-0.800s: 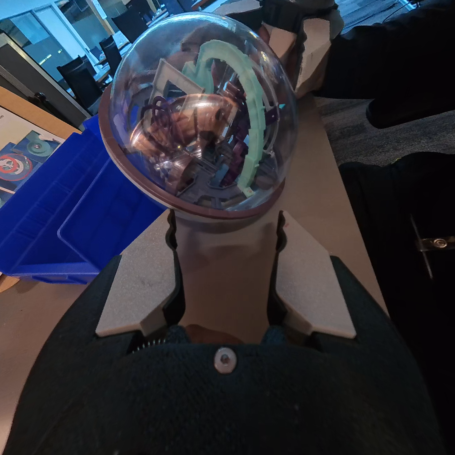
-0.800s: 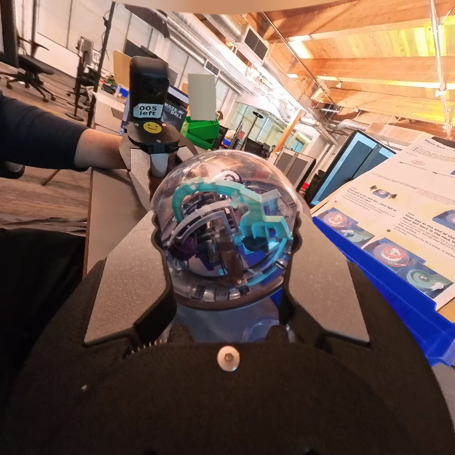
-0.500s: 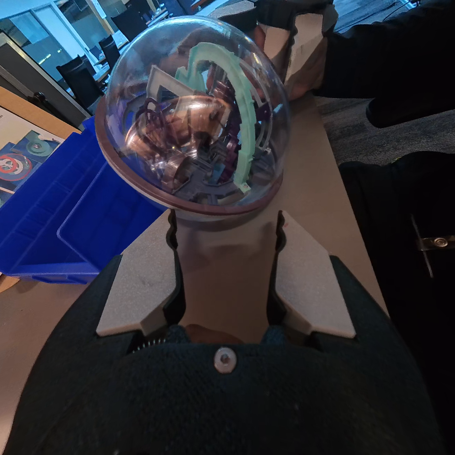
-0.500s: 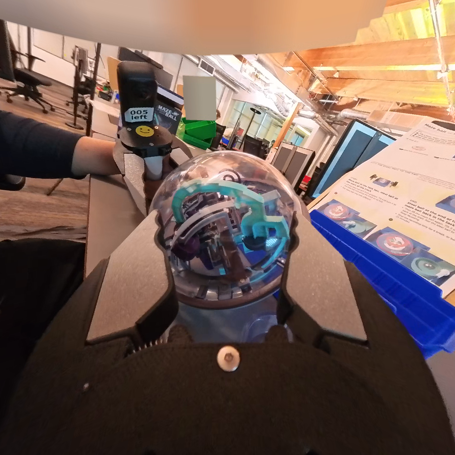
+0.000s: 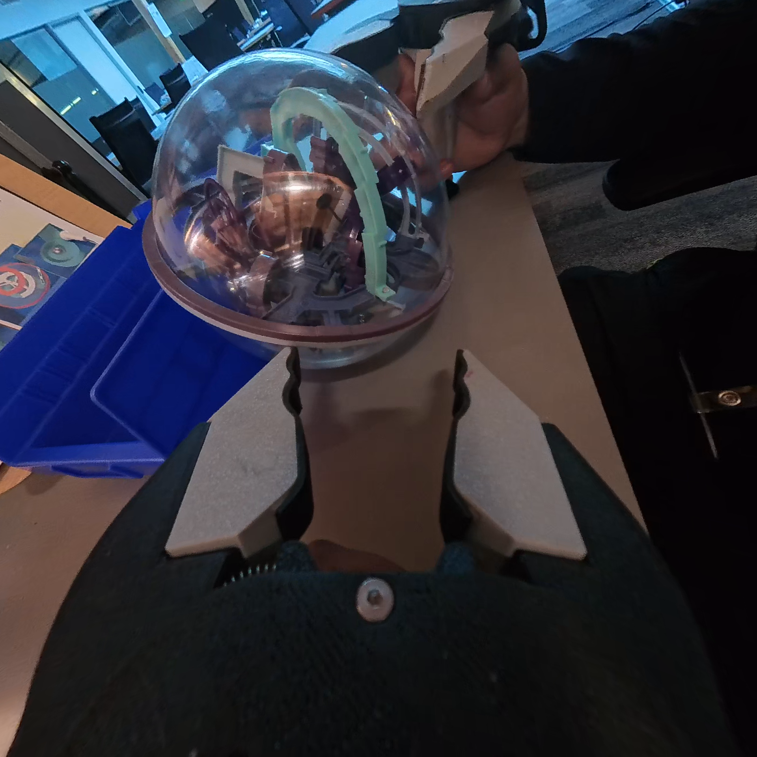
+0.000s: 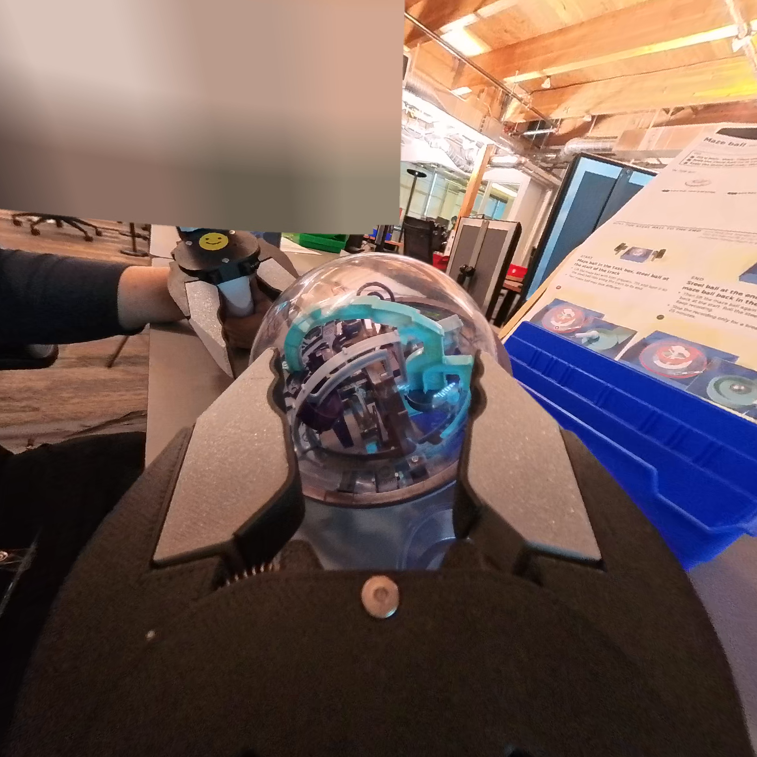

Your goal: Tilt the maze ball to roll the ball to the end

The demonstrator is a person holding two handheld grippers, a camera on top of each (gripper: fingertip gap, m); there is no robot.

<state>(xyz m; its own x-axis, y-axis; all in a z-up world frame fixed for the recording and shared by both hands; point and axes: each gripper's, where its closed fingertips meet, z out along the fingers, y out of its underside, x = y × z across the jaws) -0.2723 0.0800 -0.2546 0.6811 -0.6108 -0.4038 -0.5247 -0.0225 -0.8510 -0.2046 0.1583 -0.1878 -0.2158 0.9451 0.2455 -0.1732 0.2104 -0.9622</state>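
My right gripper point(image 6: 375, 393) points level along the table, its two grey fingers point(image 6: 241, 442) spread wide and set against either side of the maze ball point(image 6: 377, 368); the dark pads sit on the clear shell just above the brown seam, so I read this as a hold on the ball, which fills the space between the fingers. From the left wrist view, the right gripper point(image 5: 446, 73) shows behind the ball's far upper side, with a hand point(image 5: 487, 110) and dark sleeve wrapped round it. My left gripper point(image 5: 377, 368) is angled down toward the tan table point(image 5: 504, 286), its fingers point(image 5: 262, 450) standing well apart with nothing but bare tabletop between them. The maze ball point(image 5: 299, 196) sits just past their tips; the left fingertip comes up right under the brown rim, though I cannot tell whether it touches. In the right wrist view the left gripper point(image 6: 229, 327) shows beyond the ball, held by a hand point(image 6: 143, 295) in a dark sleeve. Inside the shell I see a pale green arched track point(image 5: 348, 164) over purple and grey pieces. A blue bin point(image 5: 102, 368) lies beside the ball, and a printed instruction sheet point(image 6: 676, 307) leans behind the bin.
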